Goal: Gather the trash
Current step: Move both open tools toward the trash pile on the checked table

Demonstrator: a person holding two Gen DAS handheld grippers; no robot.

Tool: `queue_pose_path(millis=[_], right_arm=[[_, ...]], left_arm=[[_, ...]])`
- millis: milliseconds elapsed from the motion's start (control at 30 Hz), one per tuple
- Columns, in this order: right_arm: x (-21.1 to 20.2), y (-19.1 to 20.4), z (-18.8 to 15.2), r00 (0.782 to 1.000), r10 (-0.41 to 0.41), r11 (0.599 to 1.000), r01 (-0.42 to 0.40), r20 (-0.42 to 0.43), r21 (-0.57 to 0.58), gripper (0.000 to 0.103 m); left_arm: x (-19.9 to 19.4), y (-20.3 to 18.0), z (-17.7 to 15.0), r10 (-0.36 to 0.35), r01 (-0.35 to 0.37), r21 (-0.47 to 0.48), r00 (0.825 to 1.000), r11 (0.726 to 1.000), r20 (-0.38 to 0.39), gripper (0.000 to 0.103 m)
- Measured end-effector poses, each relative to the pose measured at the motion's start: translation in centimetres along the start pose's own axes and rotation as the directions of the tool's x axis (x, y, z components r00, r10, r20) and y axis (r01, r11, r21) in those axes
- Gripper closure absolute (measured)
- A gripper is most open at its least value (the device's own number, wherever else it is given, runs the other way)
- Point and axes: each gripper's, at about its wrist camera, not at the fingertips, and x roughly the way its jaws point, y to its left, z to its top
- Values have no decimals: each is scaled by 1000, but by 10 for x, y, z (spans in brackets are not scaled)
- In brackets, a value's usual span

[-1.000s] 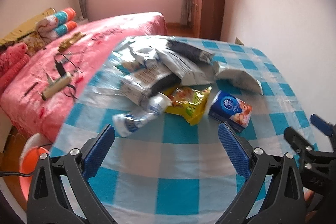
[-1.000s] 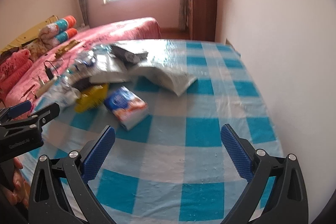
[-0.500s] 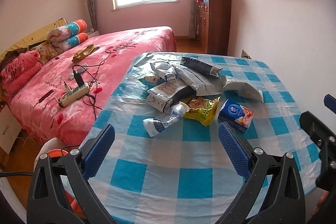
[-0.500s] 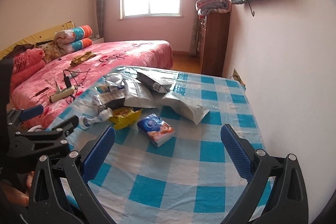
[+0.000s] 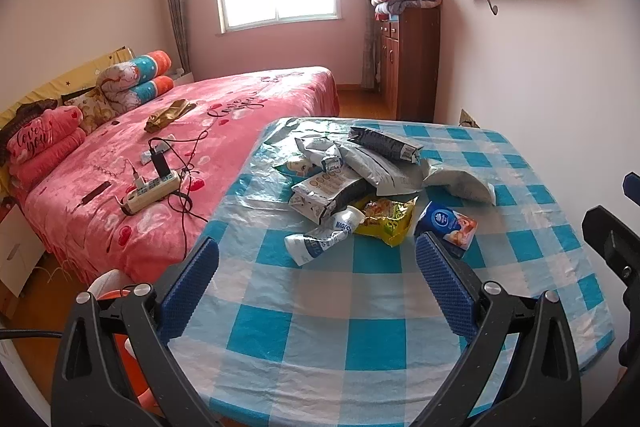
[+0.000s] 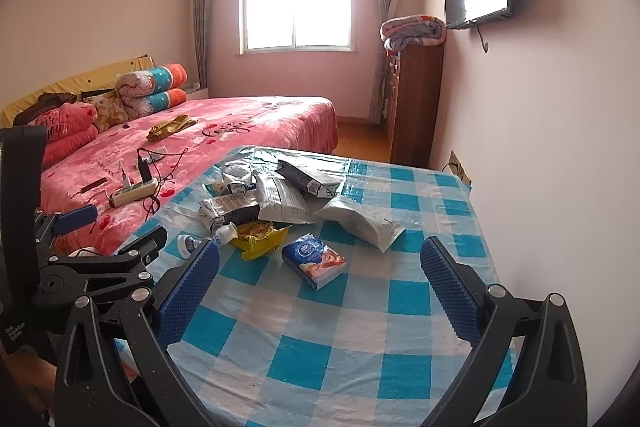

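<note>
Both grippers, left gripper [image 5: 316, 279] and right gripper [image 6: 320, 283], are backing away with fingers spread empty, leaving the trash [image 5: 360, 179] untouched on the table [image 5: 340, 327], farther ahead of the fingers than a second ago.

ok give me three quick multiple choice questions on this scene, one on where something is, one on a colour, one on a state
1. Where does the tissue pack lie?
A. on the bed
B. on the table, right of the yellow wrapper
C. under the pile of bags

2. What colours is the tablecloth?
A. red and black
B. plain green
C. blue and white checks

3. How is the right gripper?
A. open, holding nothing
B. shut on a bottle
C. shut on a bag

Answers: 1 B, the pack sits alone on the checks beside the wrapper. 2 C, blue and white squares cover the table. 3 A, its blue pads stand wide apart with only cloth between.
</note>
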Motion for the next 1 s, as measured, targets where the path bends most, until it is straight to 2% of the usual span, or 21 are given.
queue_pose_path(millis=[467,733,1000], right_arm=[[-17,-1,6,998,-30,999,31,48,-19,4],[-12,-2,4,999,-25,999,26,37,-18,4],[9,-10,-6,1000,1,1000,-1,-3,-5,4]], left_arm=[[-12,1,2,19,-19,-3,1000,1000,18,4],[-4,-1,-1,20,-20,0,1000,1000,-3,4],[10,0,-5,22,-22,-19,999,1000,-36,4]])
